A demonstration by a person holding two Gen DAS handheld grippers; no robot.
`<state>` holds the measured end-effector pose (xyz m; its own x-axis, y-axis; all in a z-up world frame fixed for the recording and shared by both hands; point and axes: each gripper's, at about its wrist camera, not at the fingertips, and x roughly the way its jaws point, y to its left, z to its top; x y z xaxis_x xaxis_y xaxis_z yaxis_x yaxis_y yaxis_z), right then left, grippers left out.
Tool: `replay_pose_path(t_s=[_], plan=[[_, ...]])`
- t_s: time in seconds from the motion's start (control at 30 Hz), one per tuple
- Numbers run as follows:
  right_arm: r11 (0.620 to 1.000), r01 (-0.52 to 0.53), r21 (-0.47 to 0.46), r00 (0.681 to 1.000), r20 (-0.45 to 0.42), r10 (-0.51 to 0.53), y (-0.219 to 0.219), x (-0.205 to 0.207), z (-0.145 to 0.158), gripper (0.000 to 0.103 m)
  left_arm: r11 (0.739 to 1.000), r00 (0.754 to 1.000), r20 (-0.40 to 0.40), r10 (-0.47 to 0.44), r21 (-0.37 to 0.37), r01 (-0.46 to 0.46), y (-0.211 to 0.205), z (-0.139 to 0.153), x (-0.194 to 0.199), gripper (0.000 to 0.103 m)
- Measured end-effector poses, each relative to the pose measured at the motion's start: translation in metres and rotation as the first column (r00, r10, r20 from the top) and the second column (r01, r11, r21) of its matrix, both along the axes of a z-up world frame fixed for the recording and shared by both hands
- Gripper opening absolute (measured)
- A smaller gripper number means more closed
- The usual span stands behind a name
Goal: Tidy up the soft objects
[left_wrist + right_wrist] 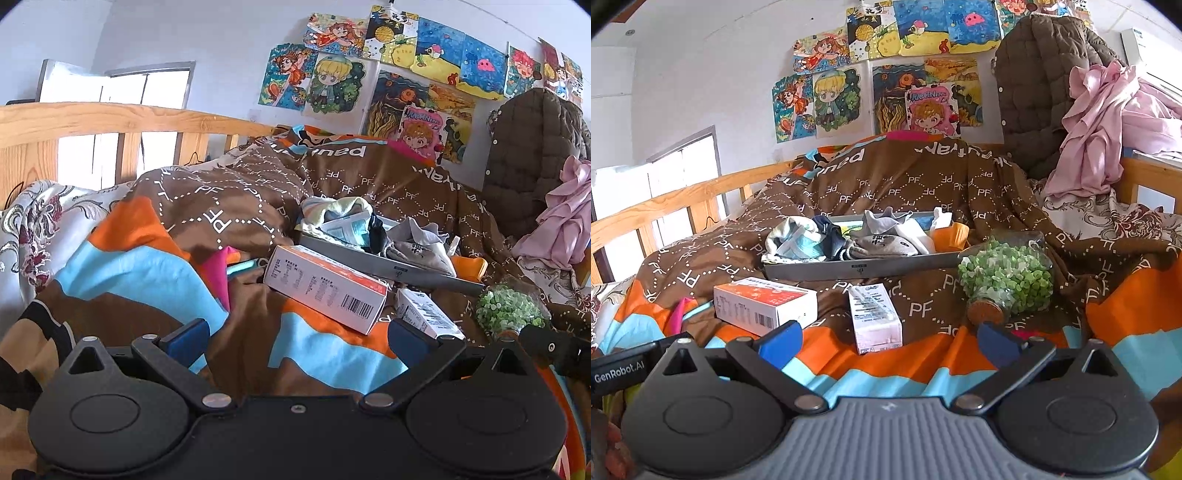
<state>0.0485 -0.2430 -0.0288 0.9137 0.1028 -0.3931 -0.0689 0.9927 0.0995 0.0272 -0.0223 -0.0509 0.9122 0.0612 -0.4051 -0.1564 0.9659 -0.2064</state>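
Your left gripper (297,338) and right gripper (888,341) gape wide, empty; one grey tray (857,268) of socks, two cardboard boxes (764,304) before you.

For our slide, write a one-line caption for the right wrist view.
Open right tongs hover over a quilt before a grey tray of socks.

My left gripper (297,338) is spread wide, blue pads (192,338) apart, nothing between them. My right gripper (890,341) likewise: wide apart, empty, level, pointing forward.
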Motion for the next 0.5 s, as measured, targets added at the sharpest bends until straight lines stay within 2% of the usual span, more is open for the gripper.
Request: replay_pose_path(t_s=[0.5], plan=[[1.000, -0.009, -0.005, 1.000, -0.014, 0.009, 0.0011, 0.0014, -0.0022, 0.103, 1.000, 1.000, -0.009, -0.004, -0.003, 0.004, 0.0014, -0.0017, 0.0007, 0.102]])
